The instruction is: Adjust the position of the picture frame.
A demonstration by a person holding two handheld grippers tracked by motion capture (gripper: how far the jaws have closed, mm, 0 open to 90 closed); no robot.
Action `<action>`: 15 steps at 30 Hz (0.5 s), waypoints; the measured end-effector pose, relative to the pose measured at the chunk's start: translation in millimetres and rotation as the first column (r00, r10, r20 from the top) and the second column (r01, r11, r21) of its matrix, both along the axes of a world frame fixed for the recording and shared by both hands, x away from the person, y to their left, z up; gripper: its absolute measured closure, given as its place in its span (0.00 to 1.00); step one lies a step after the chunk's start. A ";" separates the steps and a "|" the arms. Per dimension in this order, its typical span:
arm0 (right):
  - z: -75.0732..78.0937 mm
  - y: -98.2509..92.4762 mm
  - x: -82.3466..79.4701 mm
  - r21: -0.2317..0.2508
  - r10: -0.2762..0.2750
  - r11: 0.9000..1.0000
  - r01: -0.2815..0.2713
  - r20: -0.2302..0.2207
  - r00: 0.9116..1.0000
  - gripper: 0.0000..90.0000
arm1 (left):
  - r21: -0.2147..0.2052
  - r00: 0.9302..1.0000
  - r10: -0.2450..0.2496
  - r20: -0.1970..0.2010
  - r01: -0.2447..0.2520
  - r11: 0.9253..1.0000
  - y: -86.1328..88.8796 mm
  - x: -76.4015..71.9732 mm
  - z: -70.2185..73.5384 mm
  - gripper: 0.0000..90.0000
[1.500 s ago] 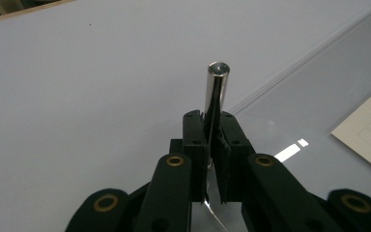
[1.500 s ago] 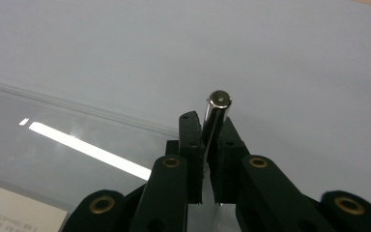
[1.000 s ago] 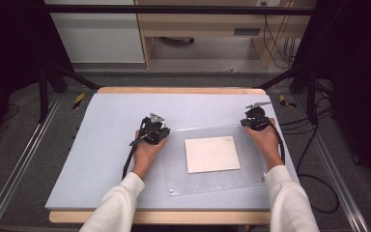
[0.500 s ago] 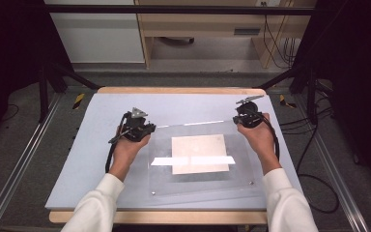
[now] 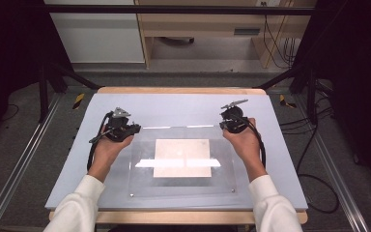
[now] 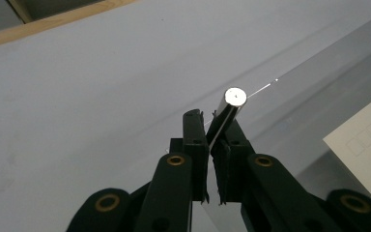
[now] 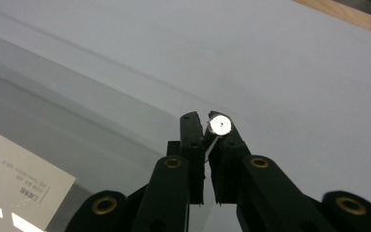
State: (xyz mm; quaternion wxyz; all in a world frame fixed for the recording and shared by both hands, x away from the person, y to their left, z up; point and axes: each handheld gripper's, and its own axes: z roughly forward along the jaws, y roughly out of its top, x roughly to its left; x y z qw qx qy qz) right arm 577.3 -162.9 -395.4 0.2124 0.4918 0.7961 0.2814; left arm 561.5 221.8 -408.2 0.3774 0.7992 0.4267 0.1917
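Grippers hold the clear acrylic sheet [image 5: 183, 162] by its far corners: left gripper [image 5: 125, 129] and right gripper [image 5: 229, 122] are each clamped on a corner (beside a silver standoff [image 6: 235, 96]). Its far edge is tilted up above the grey mat [image 5: 174, 106], with a beige card [image 5: 182, 157] under it.

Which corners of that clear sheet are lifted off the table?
The two far corners of the clear sheet, each clamped by a gripper; the near corners rest low by the table's front edge.

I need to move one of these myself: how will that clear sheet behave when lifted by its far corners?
The clear sheet probably stays stiff: tilted up, its far edge looks straight. Likely slippery, given the glossy glare. The paper appears to stay put, so it may be sandwiched.
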 end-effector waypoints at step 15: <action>-27.6 5.6 -9.0 0.002 -0.001 1.000 0.001 -0.054 0.999 0.95 | 0.015 0.999 -0.016 -0.045 0.016 1.000 4.9 3.2 -26.1 0.93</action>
